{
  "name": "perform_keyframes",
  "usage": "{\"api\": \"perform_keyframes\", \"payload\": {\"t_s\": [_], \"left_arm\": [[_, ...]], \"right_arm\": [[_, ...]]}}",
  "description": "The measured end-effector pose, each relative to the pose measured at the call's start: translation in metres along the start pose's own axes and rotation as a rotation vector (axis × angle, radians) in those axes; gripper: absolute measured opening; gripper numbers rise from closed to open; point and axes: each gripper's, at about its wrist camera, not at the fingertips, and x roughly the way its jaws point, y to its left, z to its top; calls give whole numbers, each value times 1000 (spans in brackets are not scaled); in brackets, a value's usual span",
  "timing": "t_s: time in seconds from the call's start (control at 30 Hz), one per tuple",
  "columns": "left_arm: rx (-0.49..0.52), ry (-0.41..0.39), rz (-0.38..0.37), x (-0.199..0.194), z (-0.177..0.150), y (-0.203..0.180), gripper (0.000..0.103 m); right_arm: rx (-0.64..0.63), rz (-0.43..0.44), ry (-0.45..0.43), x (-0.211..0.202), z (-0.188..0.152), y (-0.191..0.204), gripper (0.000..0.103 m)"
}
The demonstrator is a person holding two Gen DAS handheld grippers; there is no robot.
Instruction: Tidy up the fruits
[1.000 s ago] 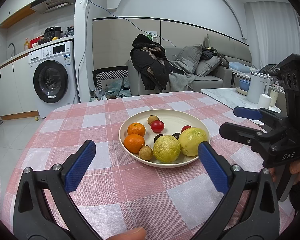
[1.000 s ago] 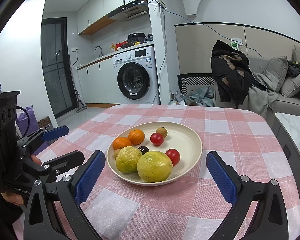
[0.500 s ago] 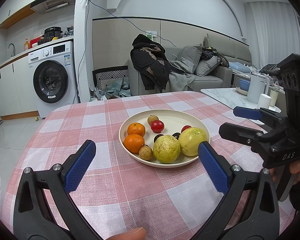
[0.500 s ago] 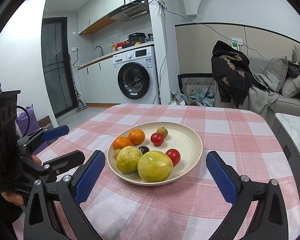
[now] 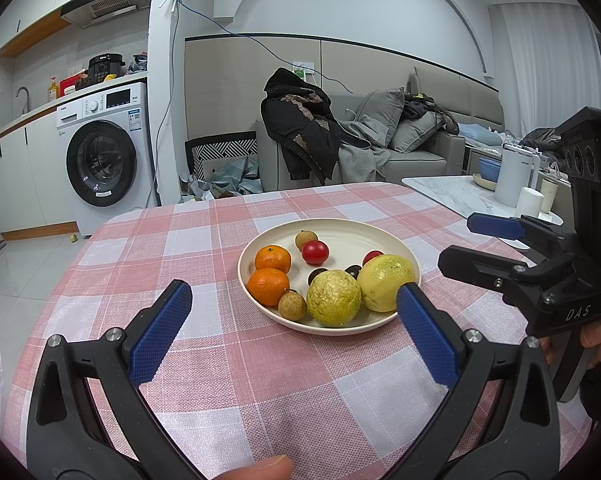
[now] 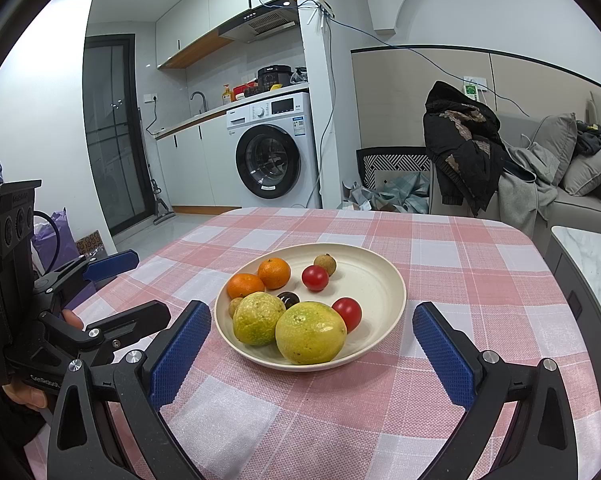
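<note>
A cream plate [image 5: 364,236] [image 6: 376,276] sits on the pink checked tablecloth and holds two yellow-green citrus fruits [image 5: 333,298] [image 6: 310,333], two oranges [image 5: 269,285] [image 6: 274,273], two red tomatoes [image 5: 315,251] [image 6: 315,278], brown longans [image 5: 292,305] and dark small fruits [image 6: 288,300]. My left gripper [image 5: 294,304] stands open just short of the plate's near rim, nothing between its blue pads. My right gripper [image 6: 311,334] is open too, its pads on either side of the plate's near edge. Each gripper shows in the other's view: the right gripper [image 5: 476,240], the left gripper [image 6: 136,286].
The round table [image 5: 148,240] ends close behind the plate. Beyond it stand a washing machine [image 5: 100,164], a grey sofa with clothes [image 5: 380,148] and a marble side table with a white kettle [image 5: 514,180]. A hand [image 5: 600,340] holds the right gripper.
</note>
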Motion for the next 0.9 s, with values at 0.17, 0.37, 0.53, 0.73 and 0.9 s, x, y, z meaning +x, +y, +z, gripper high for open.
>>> {"api": "perform_keyframes", "payload": {"t_s": [0.17, 0.37, 0.53, 0.73, 0.9], "left_arm": [[1, 0, 0, 0, 0, 0, 102], [1, 0, -1, 0, 0, 0, 102], [0, 1, 0, 0, 0, 0, 102], [-2, 0, 1, -1, 0, 0, 102], [-4, 1, 3, 1, -2, -2, 102]], "right_arm": [[-1, 1, 0, 0, 0, 0, 103], [-1, 0, 1, 0, 0, 0, 103], [-1, 0, 1, 0, 0, 0, 103], [-2, 2, 2, 0, 0, 1, 103], [-5, 3, 3, 0, -2, 1, 103]]}}
